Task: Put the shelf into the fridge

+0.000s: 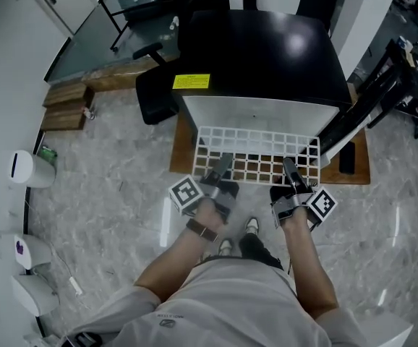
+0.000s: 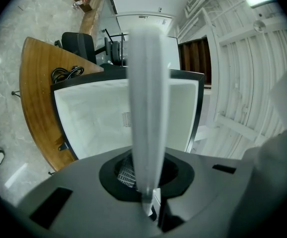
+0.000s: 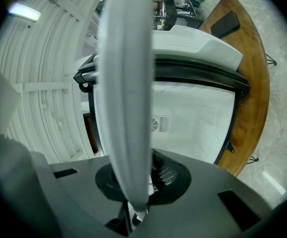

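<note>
I hold the white wire shelf (image 1: 256,150) flat at the mouth of the open fridge (image 1: 259,56), with my left gripper (image 1: 221,168) and right gripper (image 1: 290,172) pinched tight on its near edge, so I think I must next push it straight in and keep it level.

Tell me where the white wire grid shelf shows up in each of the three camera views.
Head view: the white wire grid shelf shows at centre, before the open black fridge.
Left gripper view: the shelf runs edge-on down the middle.
Right gripper view: the shelf runs edge-on, slightly left of centre.
Shared landmark: the fridge's white interior, behind the shelf everywhere.
</note>
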The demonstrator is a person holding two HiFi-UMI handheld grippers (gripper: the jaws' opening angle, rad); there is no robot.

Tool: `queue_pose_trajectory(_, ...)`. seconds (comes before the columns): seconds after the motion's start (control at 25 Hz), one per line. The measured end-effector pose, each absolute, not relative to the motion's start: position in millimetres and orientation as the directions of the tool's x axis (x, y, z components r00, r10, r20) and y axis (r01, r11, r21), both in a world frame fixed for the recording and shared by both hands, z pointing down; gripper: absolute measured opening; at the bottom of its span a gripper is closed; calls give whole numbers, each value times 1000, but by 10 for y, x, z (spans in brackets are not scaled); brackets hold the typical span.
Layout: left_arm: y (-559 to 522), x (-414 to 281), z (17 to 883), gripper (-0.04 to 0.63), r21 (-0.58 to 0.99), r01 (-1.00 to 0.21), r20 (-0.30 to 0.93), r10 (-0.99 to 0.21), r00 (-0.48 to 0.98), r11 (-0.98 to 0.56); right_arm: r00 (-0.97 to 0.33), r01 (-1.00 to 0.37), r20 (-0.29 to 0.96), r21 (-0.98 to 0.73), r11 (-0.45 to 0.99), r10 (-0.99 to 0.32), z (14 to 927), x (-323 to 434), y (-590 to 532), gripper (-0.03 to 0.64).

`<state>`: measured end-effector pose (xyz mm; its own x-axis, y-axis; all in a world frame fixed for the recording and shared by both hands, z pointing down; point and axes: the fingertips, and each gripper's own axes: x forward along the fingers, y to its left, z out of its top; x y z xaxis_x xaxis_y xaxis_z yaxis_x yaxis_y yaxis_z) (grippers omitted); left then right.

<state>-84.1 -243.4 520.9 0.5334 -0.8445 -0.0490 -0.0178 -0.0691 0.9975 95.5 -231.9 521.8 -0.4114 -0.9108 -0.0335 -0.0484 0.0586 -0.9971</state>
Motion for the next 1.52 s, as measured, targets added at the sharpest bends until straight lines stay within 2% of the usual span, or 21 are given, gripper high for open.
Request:
queue_pose_trajectory(0.48,-2565,-857,5223,26,998,9,-57,-835,548,-63,-407,-53,-43,-996,70,-913,5275,925,-2443,48)
queue_pose_trajectory(0.72,-2619,-924,5346,26,999,-15,-22,-841,541,-35,-417,-58,-36,-996,66,-908,5287,892,-2513,48)
queue_pose_trajectory(0.92,-2648,-895,5270,26,999,17,-45,-845,533,-43,-421,-55,-35,-996,64,-906,5312,892,-2560,48)
queue_pose_trajectory(1.52,-2876,-879,5255,26,999,18,-47,-869,492,-44,-426,-59,-19,-997,49,-905,5305,897,-2812,48)
